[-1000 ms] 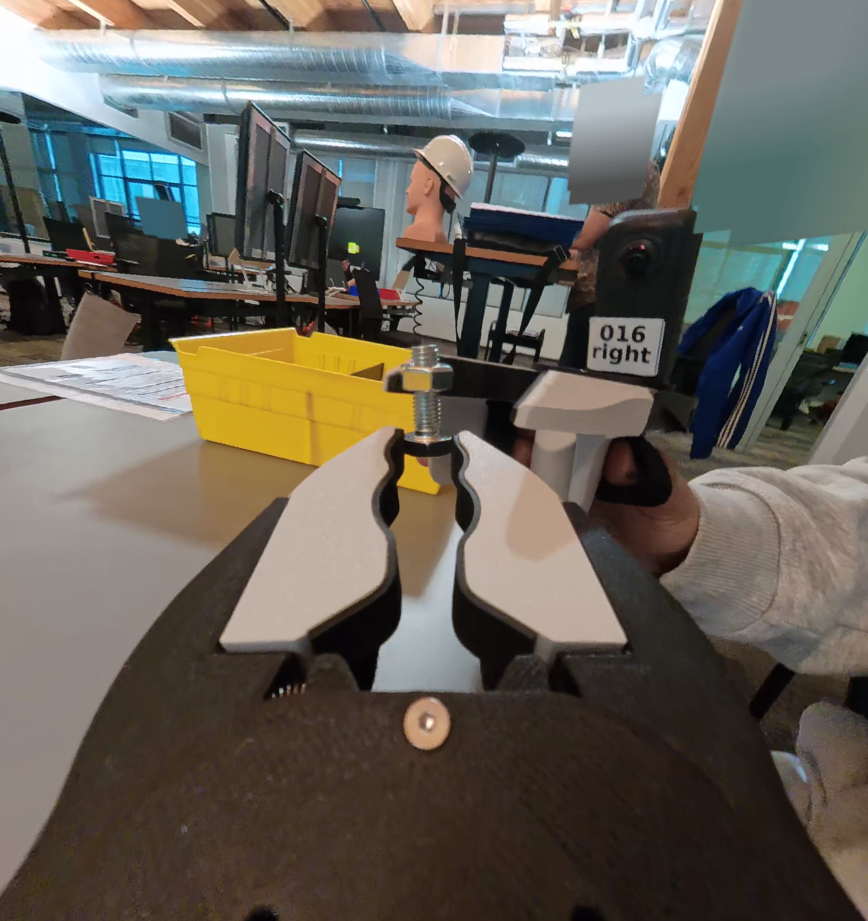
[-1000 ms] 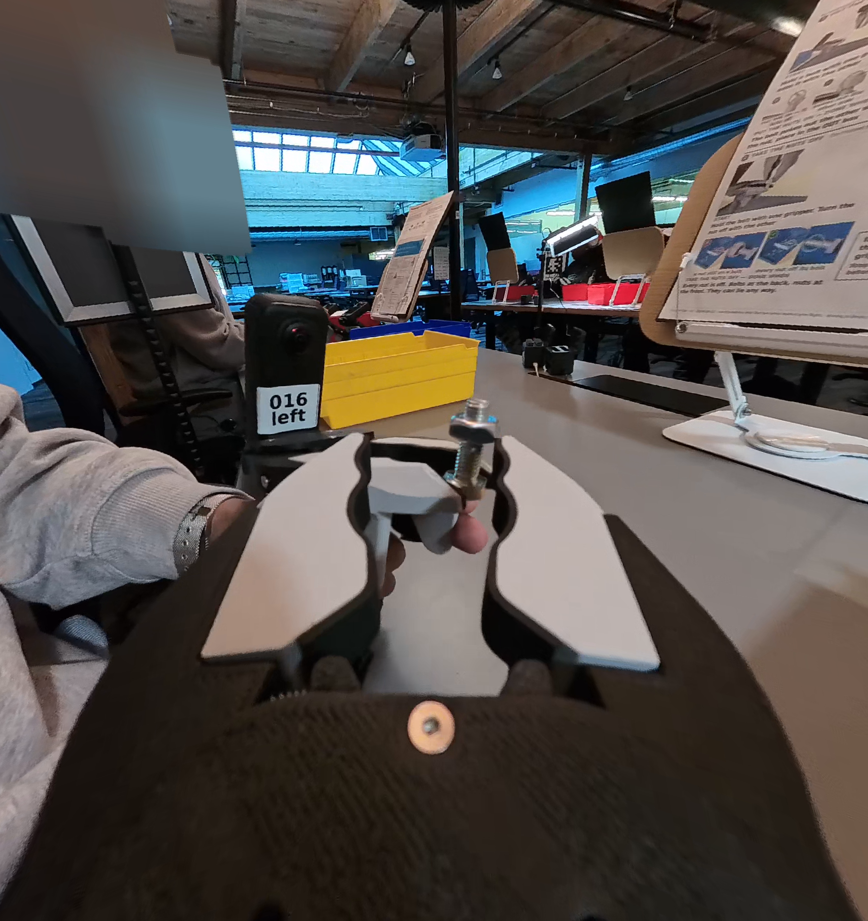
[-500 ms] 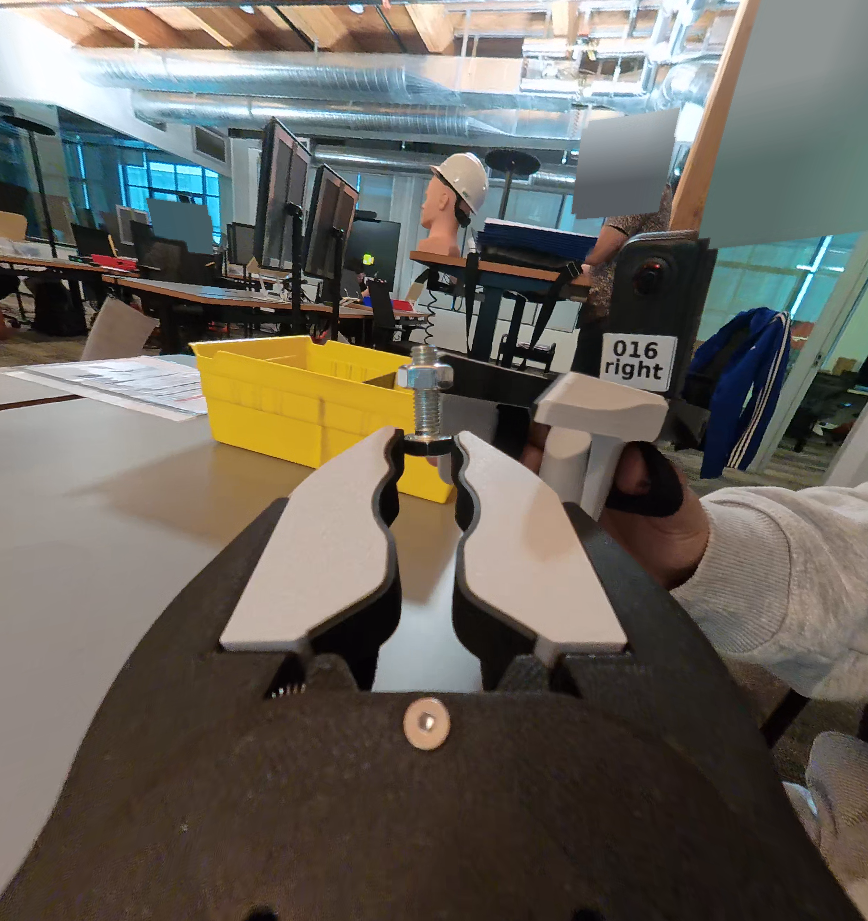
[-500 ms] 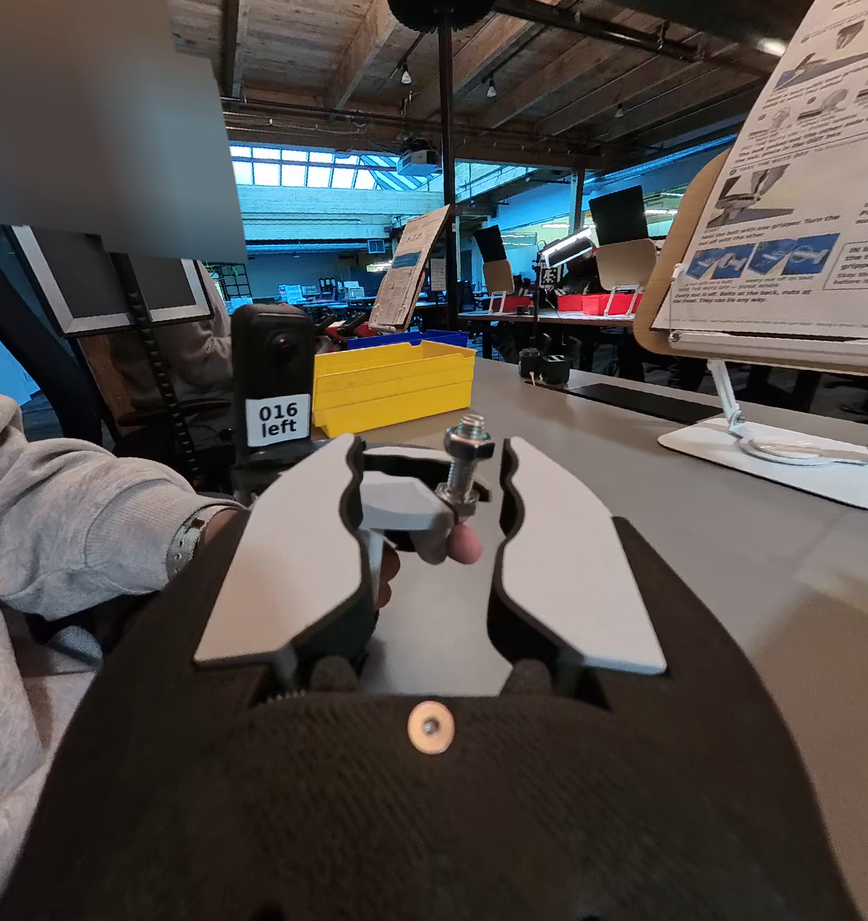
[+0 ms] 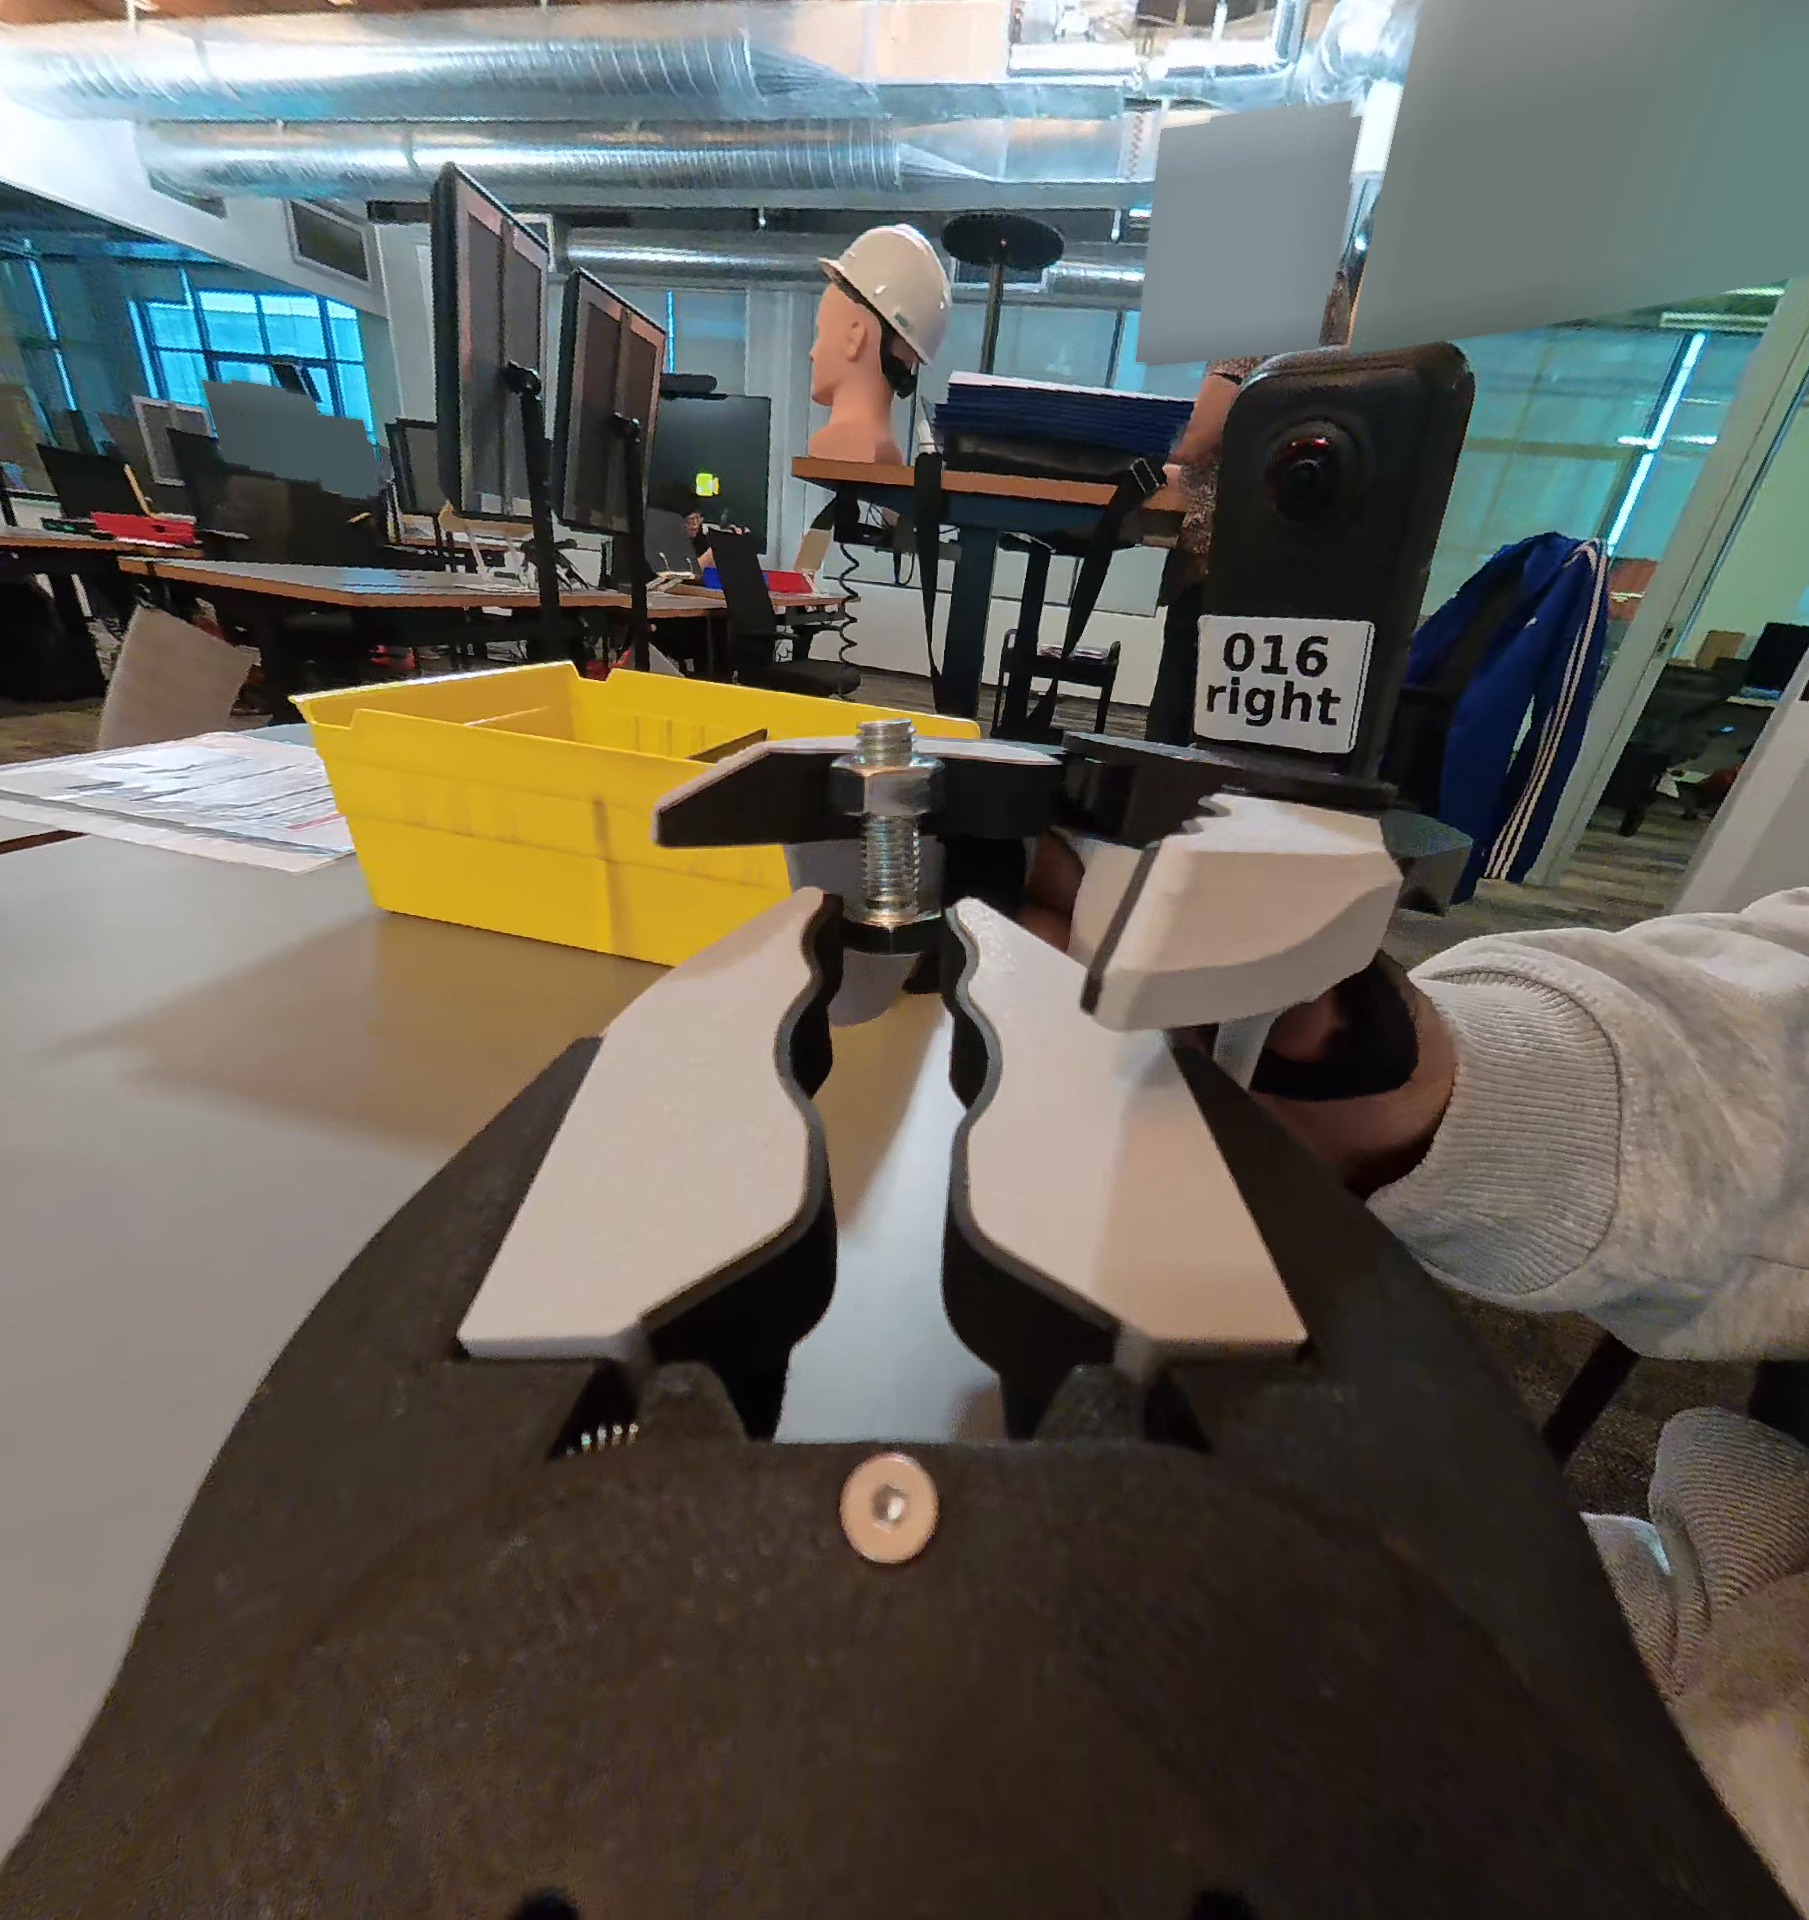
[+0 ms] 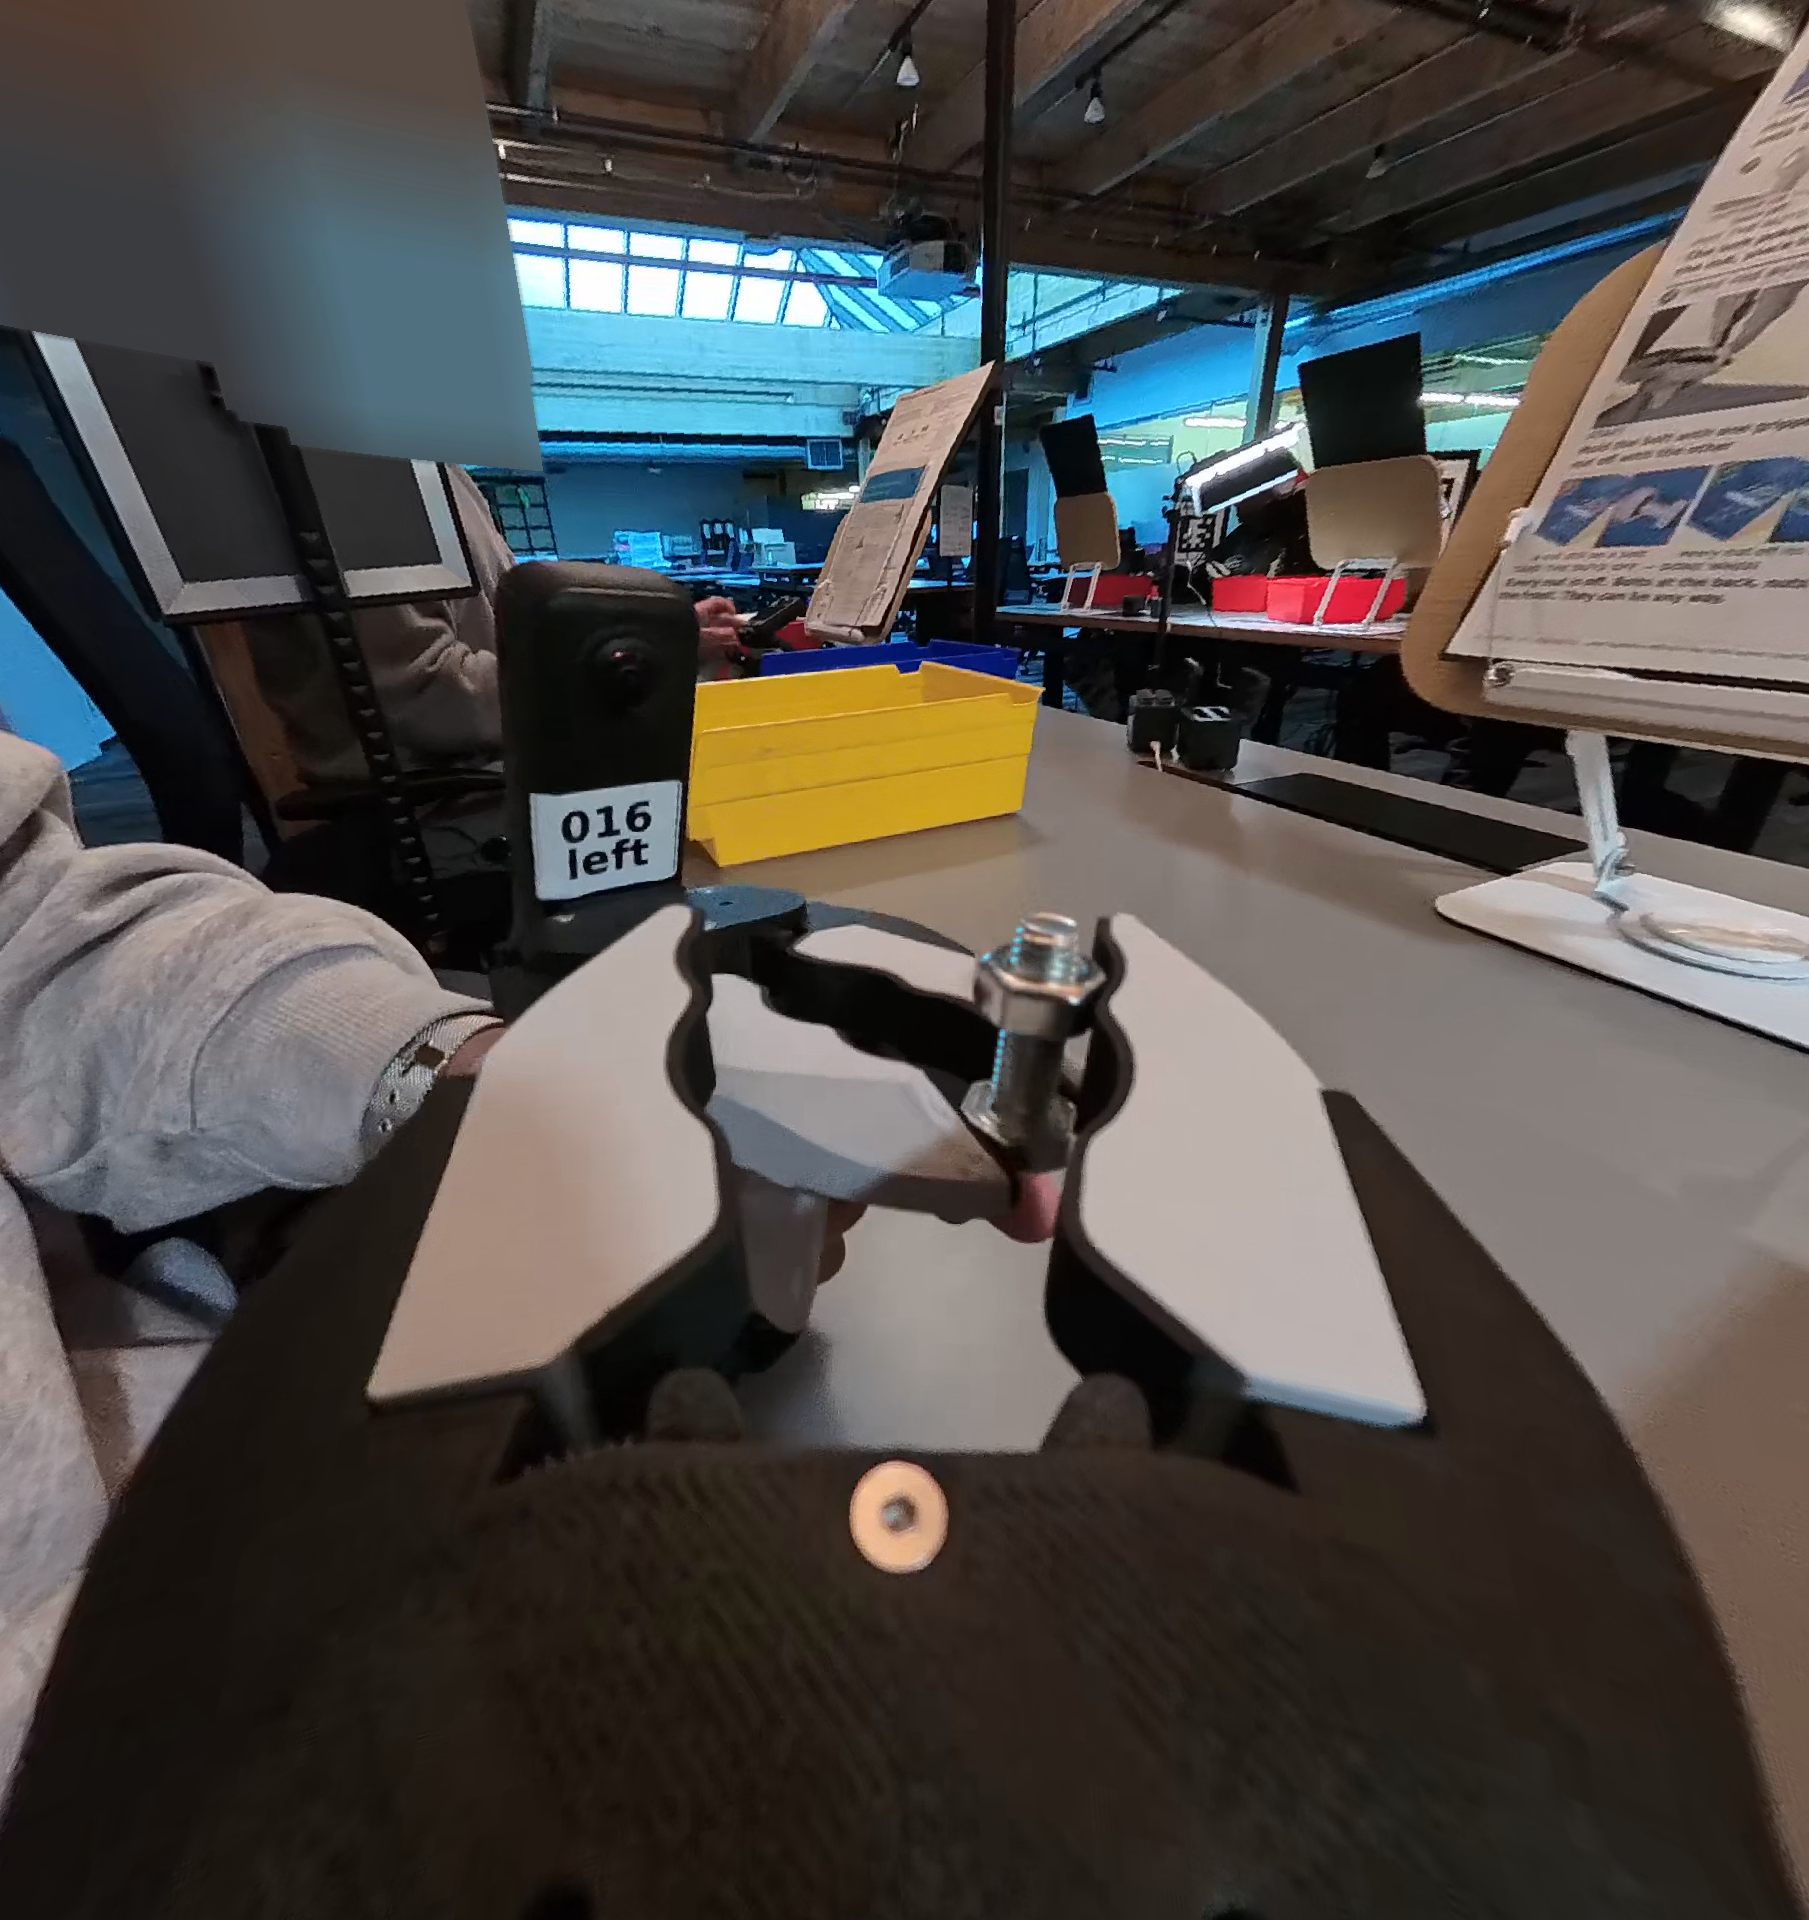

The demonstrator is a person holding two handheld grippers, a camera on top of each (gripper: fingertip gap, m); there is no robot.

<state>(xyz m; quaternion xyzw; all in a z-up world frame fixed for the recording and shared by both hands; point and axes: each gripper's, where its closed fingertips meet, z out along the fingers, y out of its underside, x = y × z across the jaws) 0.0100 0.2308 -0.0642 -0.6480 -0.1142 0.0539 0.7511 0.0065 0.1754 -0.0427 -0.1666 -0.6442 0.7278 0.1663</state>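
A silver bolt (image 5: 887, 858), a yellow bin (image 5: 526, 790), a grey table (image 5: 152, 1091), a blue jacket (image 5: 1513, 675).

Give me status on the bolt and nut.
Done: left gripper is shut on the lower end of the bolt, which stands upright. In hand: right gripper is open around the nut, which is against one finger, not clamped. Remaining: nut sits on the thread near the tip.
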